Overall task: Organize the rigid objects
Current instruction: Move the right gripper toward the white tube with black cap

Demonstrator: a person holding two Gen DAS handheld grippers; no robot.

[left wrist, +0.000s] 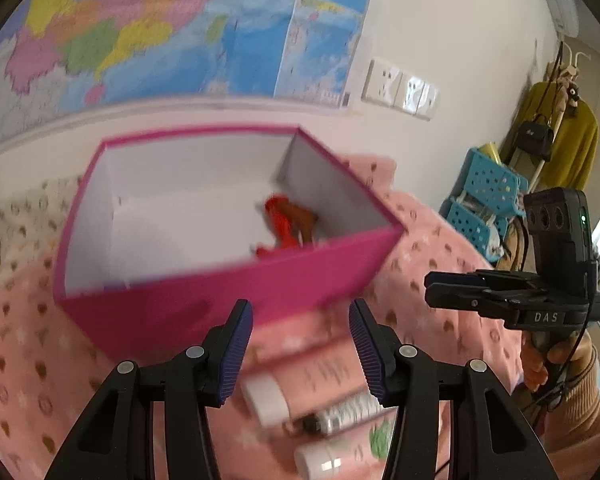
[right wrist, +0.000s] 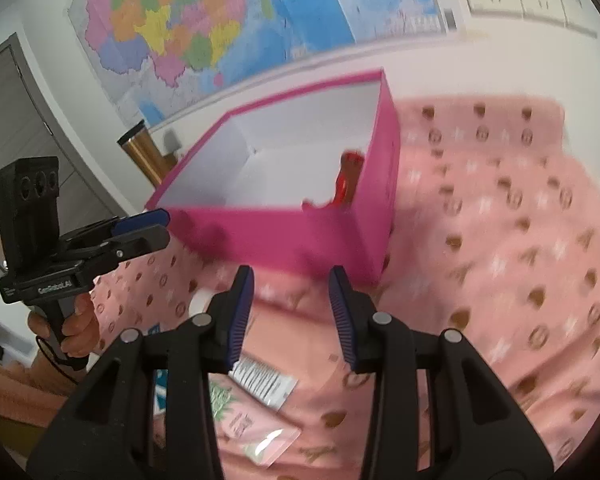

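Note:
A magenta open box [left wrist: 236,288] with white inside stands on the pink patterned cloth [left wrist: 28,360]; it also shows in the right wrist view [right wrist: 284,236]. A red and brown toy [left wrist: 288,222] lies in its right corner, also visible from the right wrist [right wrist: 346,184]. My left gripper [left wrist: 300,348] is open and empty, just short of the box's near wall, above pink tubes with white caps [left wrist: 300,384] and a silver tube [left wrist: 348,414]. My right gripper [right wrist: 291,316] is open and empty before the box, above pink tubes [right wrist: 256,420].
A wall map [left wrist: 160,28] and sockets [left wrist: 400,88] are behind the box. Blue baskets [left wrist: 480,200] and a coat rack [left wrist: 560,132] stand at right. A gold cylinder [right wrist: 146,152] stands left of the box. The other gripper shows at right [left wrist: 500,296] and left [right wrist: 100,240].

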